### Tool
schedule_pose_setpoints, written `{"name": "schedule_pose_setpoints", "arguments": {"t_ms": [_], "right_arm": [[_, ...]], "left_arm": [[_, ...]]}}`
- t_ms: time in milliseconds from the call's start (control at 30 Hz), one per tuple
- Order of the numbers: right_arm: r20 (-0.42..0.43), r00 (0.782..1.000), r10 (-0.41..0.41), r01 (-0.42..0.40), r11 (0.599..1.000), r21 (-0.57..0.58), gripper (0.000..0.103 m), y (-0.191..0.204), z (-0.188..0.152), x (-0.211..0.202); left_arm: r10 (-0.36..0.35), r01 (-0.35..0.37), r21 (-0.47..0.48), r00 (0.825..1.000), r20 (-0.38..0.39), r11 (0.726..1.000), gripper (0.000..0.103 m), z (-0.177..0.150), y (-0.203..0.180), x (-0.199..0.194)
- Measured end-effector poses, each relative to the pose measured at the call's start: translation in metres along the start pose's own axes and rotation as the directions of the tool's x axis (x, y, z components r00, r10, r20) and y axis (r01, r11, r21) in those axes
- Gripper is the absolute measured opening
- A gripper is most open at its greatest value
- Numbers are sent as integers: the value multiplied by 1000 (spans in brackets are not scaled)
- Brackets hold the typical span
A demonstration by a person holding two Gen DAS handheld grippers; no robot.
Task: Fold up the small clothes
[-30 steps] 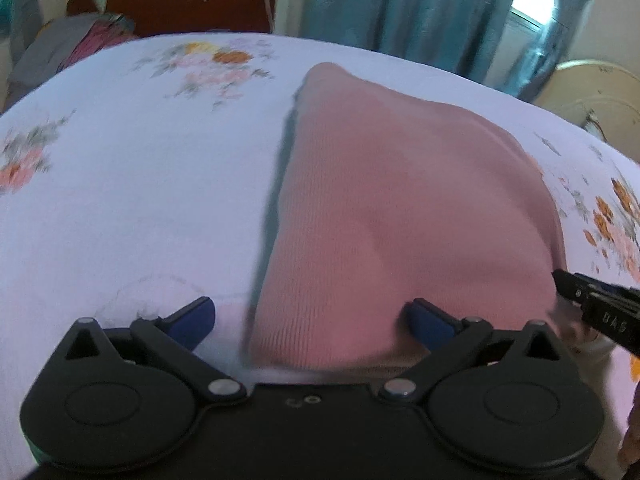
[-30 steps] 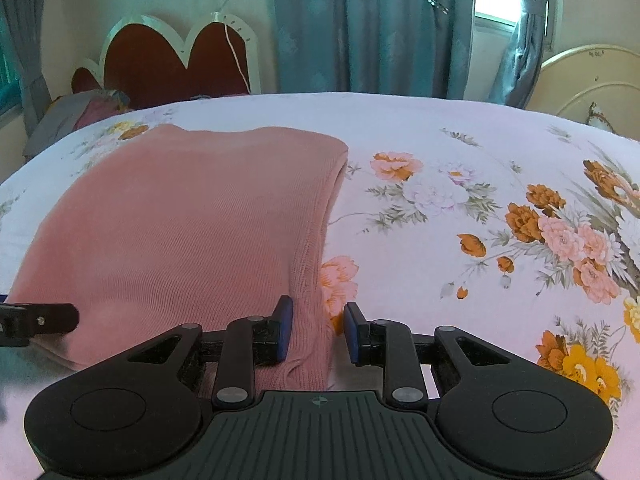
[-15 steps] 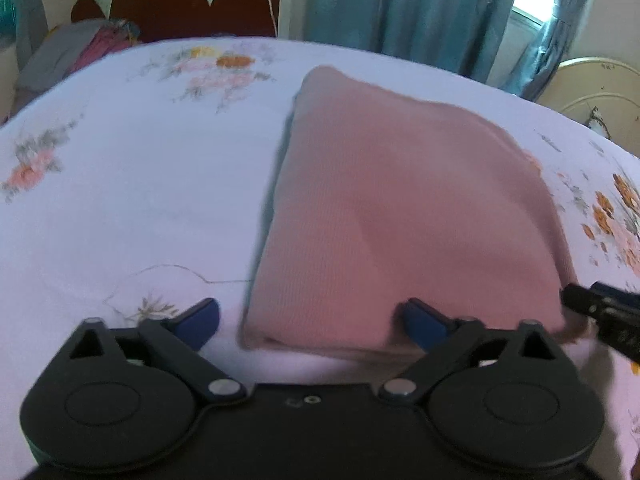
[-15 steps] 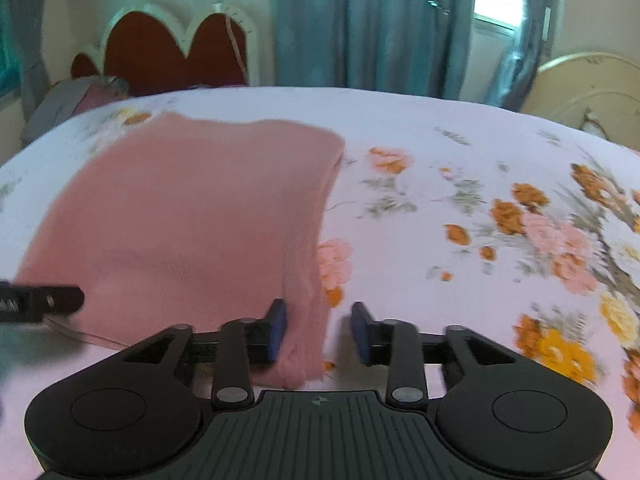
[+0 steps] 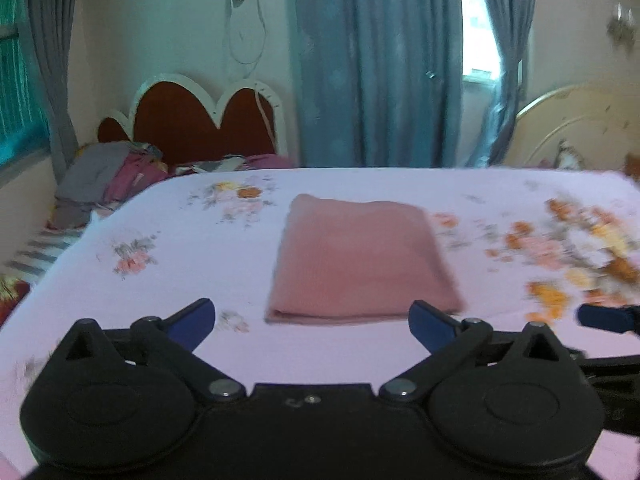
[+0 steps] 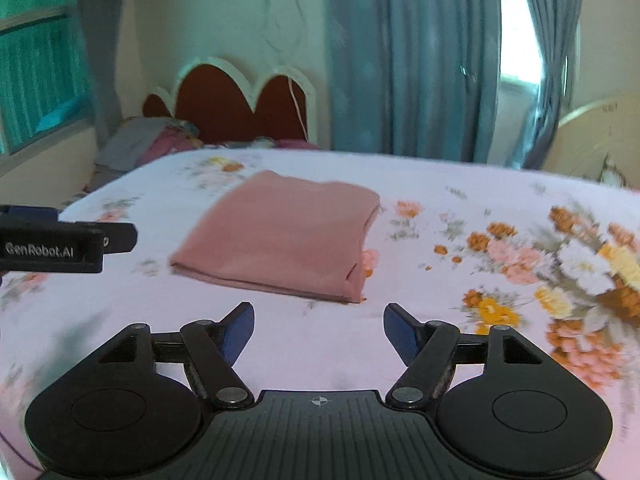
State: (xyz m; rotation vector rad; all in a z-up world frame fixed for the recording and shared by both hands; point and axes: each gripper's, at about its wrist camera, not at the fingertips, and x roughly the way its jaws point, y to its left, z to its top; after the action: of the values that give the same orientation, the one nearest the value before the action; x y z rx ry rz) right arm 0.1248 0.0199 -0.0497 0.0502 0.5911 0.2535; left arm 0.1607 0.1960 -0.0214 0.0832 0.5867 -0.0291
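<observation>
A pink knit garment [image 5: 360,256] lies folded into a flat rectangle on the floral bedsheet [image 5: 180,280]. It also shows in the right wrist view [image 6: 280,236]. My left gripper [image 5: 312,320] is open and empty, held back from the garment's near edge and above the bed. My right gripper [image 6: 319,326] is open and empty, also back from the garment's near edge. The right gripper's fingertip [image 5: 600,317] shows at the right edge of the left wrist view. The left gripper's finger [image 6: 60,246] shows at the left of the right wrist view.
A red headboard with white trim [image 5: 192,128] stands at the far end of the bed. A pile of grey and pink clothes [image 5: 104,176] lies at the far left. Blue curtains [image 5: 380,64] hang behind. A cream round bedframe [image 5: 580,128] stands at the far right.
Both grippers have drawn back and up from the garment's near edge. The right gripper has opened wide and let go of the garment's corner. The garment now lies flat and apart from both.
</observation>
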Motion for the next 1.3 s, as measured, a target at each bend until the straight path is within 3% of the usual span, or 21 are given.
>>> {"name": "schedule_pose_setpoints", "arguments": {"t_ms": [67,200,333,400,767,1300], "right_arm": [[24,1000,1,-1,1000,-10,74,5,-3,-26],[90,995,-40,41,999,-9,93,15,-5,-74],[136,988,-78,74,997,31,95,22,-3,-112],[157,983,-97,89,994,56,103,25,-3,-125],[227,967,-112,91,991,102,103,17,-3,-162],[237,967,-97,78,993,87,103,16,-2,-165]], "left_arm": [[-19,18,-18,1000,-13,1000,103,-3,-1,-24],[5,-5,-8,1000,-5,1000,103,-9,-2,-57],[19,-19,-7,1000,-1,1000,103,-13,-3,-84],[23,-23,-16,1000,6,1000,103,-14,-4,-96],[30,-29,-22,999,42,999,103,-19,-4,-127],[49,-48,-38,998,45,998,103,-21,2,-130]]}}
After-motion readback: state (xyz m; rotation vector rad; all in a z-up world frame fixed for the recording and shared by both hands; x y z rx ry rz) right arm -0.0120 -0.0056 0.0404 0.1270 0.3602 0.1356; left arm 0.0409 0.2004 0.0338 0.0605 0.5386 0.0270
